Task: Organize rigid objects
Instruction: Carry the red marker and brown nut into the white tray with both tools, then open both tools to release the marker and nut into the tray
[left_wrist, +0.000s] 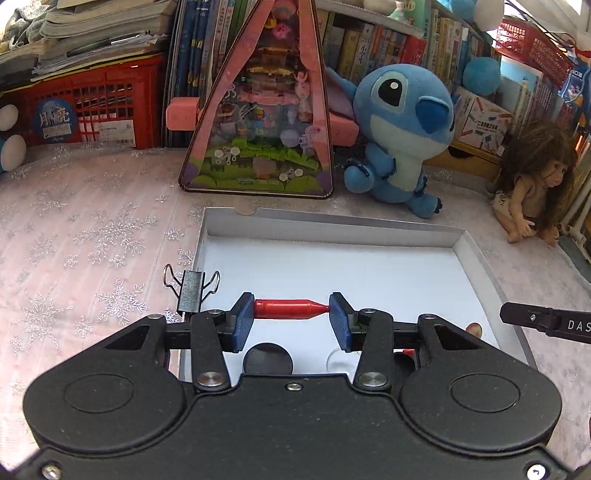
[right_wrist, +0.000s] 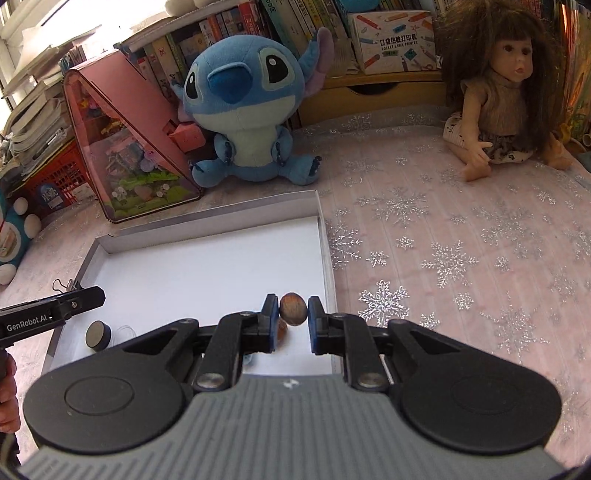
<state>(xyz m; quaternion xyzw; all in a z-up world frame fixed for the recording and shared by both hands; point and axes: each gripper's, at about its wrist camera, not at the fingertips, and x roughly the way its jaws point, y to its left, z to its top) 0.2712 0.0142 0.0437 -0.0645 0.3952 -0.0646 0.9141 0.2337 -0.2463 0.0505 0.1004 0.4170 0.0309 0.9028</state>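
Over the white box's near edge, my left gripper clamps a red cap, my right gripper clamps a walnut; next, lower and release inside.

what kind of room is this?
Probably a child's bedroom or study corner: packed rows of books, a blue plush toy, and a long-haired doll on a snowflake-patterned cloth.
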